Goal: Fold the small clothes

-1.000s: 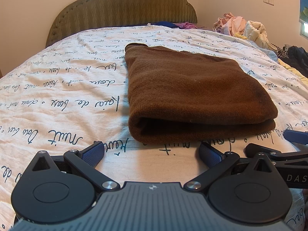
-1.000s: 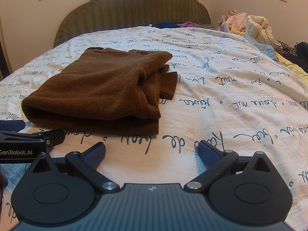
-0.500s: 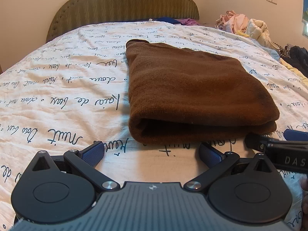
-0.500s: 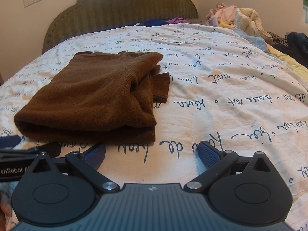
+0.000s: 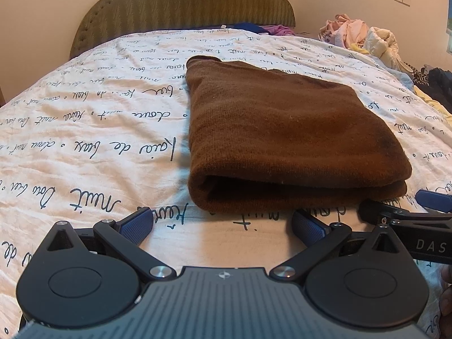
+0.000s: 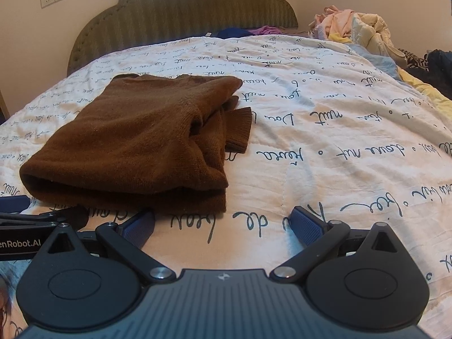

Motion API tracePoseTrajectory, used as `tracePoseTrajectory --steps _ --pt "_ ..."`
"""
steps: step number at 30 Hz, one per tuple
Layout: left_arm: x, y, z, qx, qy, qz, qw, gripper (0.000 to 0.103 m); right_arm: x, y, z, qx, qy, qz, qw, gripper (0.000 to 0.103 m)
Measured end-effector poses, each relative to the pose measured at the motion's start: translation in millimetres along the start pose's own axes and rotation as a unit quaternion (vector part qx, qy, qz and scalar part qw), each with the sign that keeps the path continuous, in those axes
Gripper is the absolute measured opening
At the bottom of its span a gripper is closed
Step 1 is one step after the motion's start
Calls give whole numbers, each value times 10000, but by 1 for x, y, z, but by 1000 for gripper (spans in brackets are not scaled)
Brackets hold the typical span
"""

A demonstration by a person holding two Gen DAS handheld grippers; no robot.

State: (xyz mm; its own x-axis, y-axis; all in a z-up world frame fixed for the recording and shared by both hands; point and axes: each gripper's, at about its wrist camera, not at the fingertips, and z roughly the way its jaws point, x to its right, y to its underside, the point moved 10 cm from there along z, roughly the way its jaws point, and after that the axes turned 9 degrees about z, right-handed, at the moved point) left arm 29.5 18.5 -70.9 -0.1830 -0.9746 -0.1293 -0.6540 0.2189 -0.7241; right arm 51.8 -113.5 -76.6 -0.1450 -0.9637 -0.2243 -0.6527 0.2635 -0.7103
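Note:
A brown knit sweater [image 5: 285,132] lies folded on the bed, its rounded fold edge facing me. In the right wrist view the sweater [image 6: 135,141] shows a ribbed cuff [image 6: 238,130] sticking out at its right side. My left gripper [image 5: 223,224] is open and empty, just in front of the fold edge. My right gripper [image 6: 223,224] is open and empty, near the sweater's front right corner. Each gripper shows at the edge of the other's view, the right one at the right [image 5: 418,223] and the left one at the left [image 6: 36,226].
The bed has a white quilt with black script [image 5: 84,130] and an olive padded headboard [image 5: 183,8]. A pile of light clothes [image 5: 364,38] lies at the back right, dark clothes [image 6: 435,67] at the right edge. Blue and purple garments [image 6: 248,31] lie by the headboard.
Both grippers have moved a little closer to the sweater's front edge and stayed open. The sweater has not moved.

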Motion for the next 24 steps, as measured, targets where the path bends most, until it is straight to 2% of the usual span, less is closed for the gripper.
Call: tracePoseTrajectory --steps 24 --pt "1 1 -2 36 -4 2 10000 103 -1 0 1 6 101 -61 9999 103"
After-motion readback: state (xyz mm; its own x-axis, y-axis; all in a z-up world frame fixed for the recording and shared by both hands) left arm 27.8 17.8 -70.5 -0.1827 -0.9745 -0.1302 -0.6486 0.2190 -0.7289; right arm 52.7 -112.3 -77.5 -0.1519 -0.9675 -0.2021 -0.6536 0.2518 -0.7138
